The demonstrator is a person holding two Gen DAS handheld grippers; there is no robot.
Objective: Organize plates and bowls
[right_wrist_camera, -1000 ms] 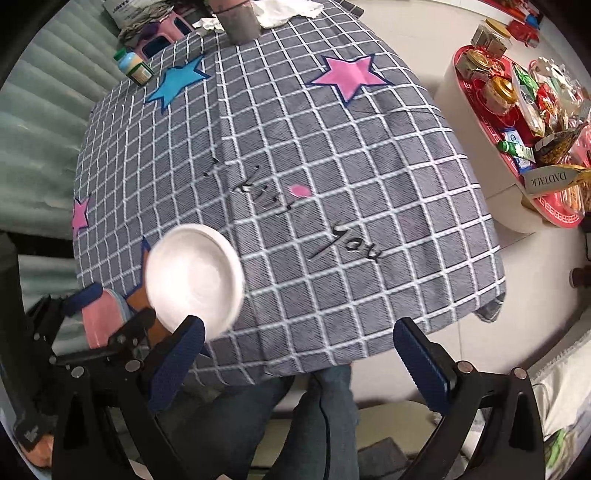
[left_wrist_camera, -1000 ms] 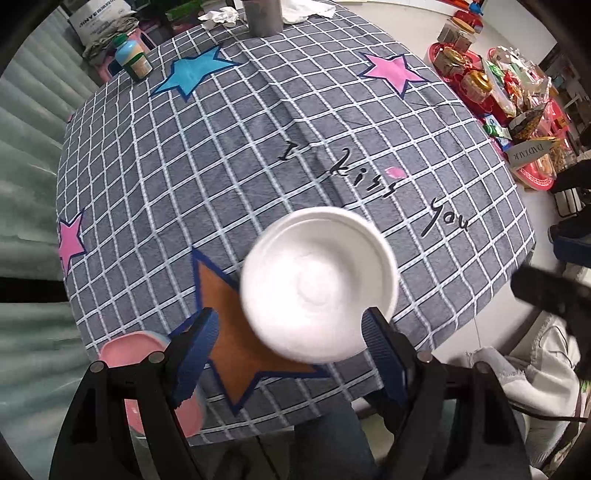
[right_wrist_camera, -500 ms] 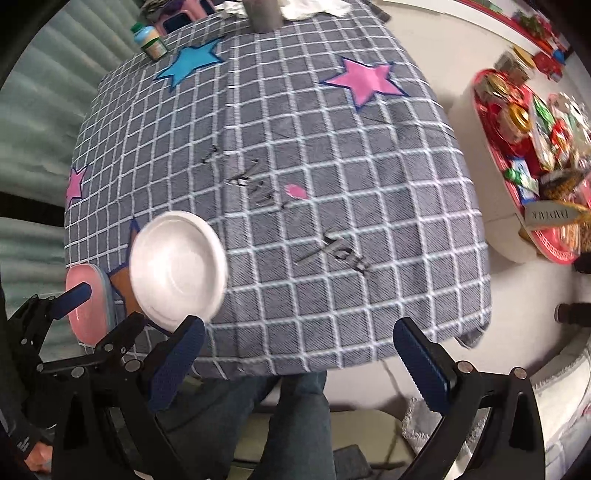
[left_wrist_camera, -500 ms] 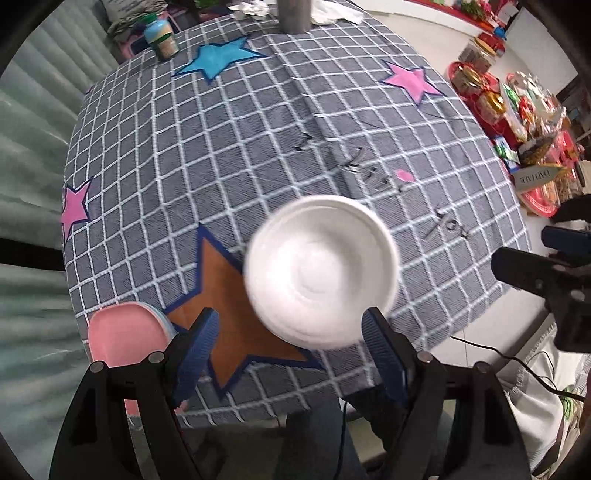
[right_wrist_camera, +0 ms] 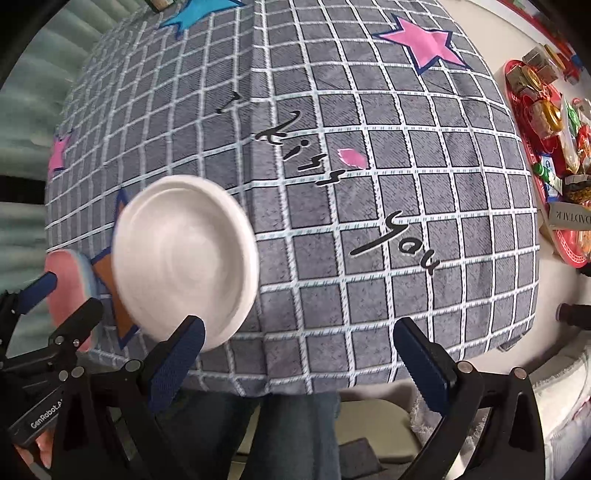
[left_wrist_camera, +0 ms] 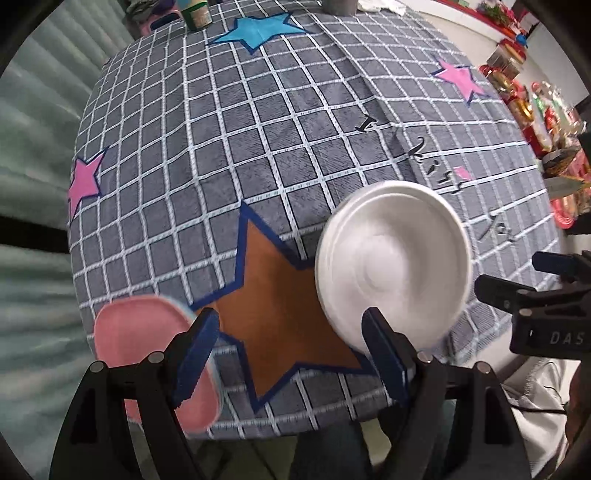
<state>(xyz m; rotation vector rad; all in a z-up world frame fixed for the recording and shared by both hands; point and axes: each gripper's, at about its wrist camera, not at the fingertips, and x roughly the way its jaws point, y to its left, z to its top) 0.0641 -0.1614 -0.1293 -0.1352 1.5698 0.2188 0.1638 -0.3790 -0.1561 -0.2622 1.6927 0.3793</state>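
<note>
A white round plate (left_wrist_camera: 393,258) lies on the checked tablecloth near the table's front edge, partly over an orange star; it also shows in the right wrist view (right_wrist_camera: 184,262). A pink plate on a light blue one (left_wrist_camera: 155,347) sits at the front left corner, seen in the right wrist view too (right_wrist_camera: 68,284). My left gripper (left_wrist_camera: 291,354) is open, above the front edge, its right finger over the white plate's near rim. My right gripper (right_wrist_camera: 295,365) is open and empty, off the front edge, right of the white plate.
The grey checked tablecloth (left_wrist_camera: 258,129) covers the table. A bottle (left_wrist_camera: 194,14) and a grey cup (left_wrist_camera: 338,5) stand at the far edge. A red tray of snacks (right_wrist_camera: 546,122) sits on a side table to the right. The person's legs (right_wrist_camera: 291,435) are below the front edge.
Both grippers have come lower and closer to the table. In the left wrist view the white plate has shifted right and the pink plate shows more fully.
</note>
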